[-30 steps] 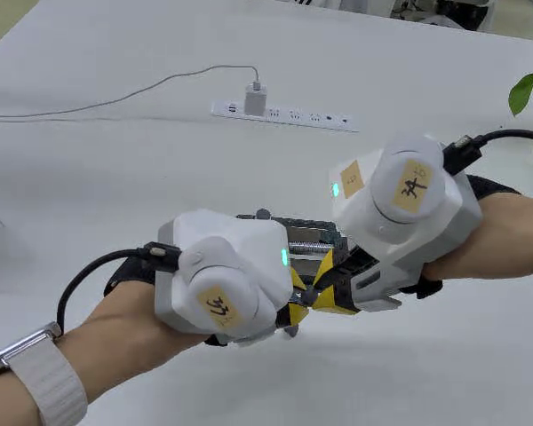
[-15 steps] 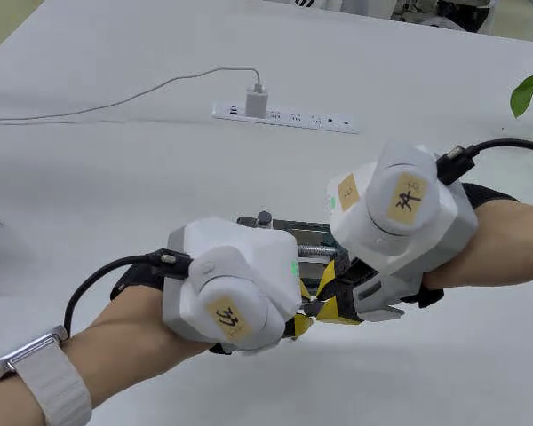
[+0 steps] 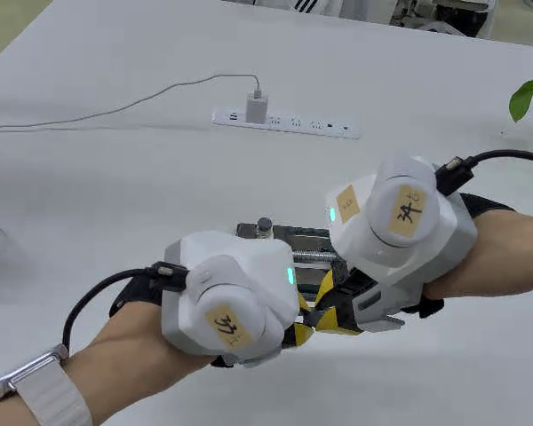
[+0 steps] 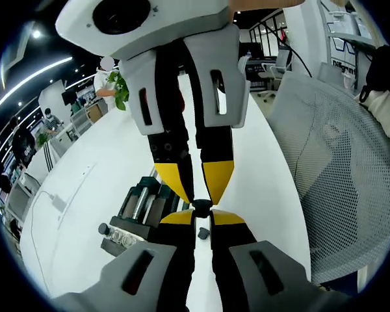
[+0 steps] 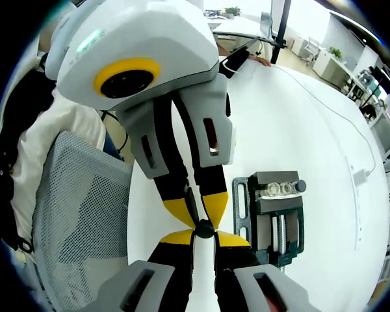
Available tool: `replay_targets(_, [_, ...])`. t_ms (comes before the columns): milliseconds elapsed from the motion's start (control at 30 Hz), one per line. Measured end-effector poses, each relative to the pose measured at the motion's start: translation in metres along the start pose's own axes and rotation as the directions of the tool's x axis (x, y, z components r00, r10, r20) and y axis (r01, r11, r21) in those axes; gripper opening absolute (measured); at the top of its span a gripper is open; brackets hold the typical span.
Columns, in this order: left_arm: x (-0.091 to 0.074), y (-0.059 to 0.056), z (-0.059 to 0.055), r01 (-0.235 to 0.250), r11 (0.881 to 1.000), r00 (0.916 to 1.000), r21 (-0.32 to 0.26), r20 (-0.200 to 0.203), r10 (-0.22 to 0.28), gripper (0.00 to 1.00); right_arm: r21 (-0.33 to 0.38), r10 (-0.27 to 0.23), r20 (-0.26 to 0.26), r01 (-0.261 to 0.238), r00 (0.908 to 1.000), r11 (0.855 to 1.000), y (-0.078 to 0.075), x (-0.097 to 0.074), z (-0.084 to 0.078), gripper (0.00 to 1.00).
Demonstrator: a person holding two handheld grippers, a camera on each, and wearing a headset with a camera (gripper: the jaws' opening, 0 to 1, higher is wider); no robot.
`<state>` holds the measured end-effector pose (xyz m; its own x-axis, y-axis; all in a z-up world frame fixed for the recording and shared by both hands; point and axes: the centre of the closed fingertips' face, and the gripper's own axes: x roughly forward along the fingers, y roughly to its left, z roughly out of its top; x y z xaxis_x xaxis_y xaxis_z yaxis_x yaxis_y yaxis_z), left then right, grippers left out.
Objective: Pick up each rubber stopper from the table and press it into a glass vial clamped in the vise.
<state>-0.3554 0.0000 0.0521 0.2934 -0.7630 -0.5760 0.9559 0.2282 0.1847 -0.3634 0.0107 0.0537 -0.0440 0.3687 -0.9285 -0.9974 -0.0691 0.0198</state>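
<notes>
Bright even light, soft shadows, fisheye-warped edges

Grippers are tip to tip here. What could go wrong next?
The rubber stopper is pinched only at the tips where left gripper and right gripper meet; it may slip when one releases.
They meet beside the vise, near the table edge, so a dropped stopper could roll off.

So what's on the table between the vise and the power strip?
Nothing: in the head view the table between the vise and the power strip is bare.
</notes>
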Motion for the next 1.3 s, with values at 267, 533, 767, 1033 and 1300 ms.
replay_targets(267, [-0.004, 0.001, 0.003, -0.016, 0.998, 0.9994, -0.057, 0.03, 0.017, 0.04, -0.035, 0.009, 0.03, -0.008, 0.9995, 0.999, 0.0, -0.005, 0.003, 0.08])
replay_targets(533, [-0.01, 0.01, 0.005, -0.037, 0.975, 0.9921, -0.217, 0.11, 0.062, 0.04, 0.008, -0.008, 0.114, 0.007, 0.9935, 1.0, -0.008, -0.022, 0.011, 0.13])
replay_targets(767, [-0.014, 0.009, 0.011, -0.039, 0.97, 0.9825, -0.24, 0.168, 0.081, 0.04, 0.05, 0.018, 0.165, -0.026, 0.9861, 0.998, -0.005, -0.025, 0.012, 0.14])
replay_targets(1033, [-0.014, 0.006, 0.016, -0.029, 0.969, 0.9777, -0.245, 0.195, 0.078, 0.04, 0.035, 0.033, 0.164, -0.039, 0.9859, 0.999, 0.002, -0.023, 0.01, 0.14])
replay_targets(1300, [-0.013, 0.005, 0.02, -0.025, 0.968, 0.9755, -0.248, 0.205, 0.078, 0.04, 0.031, 0.038, 0.161, -0.044, 0.9862, 0.999, 0.003, -0.023, 0.009, 0.12])
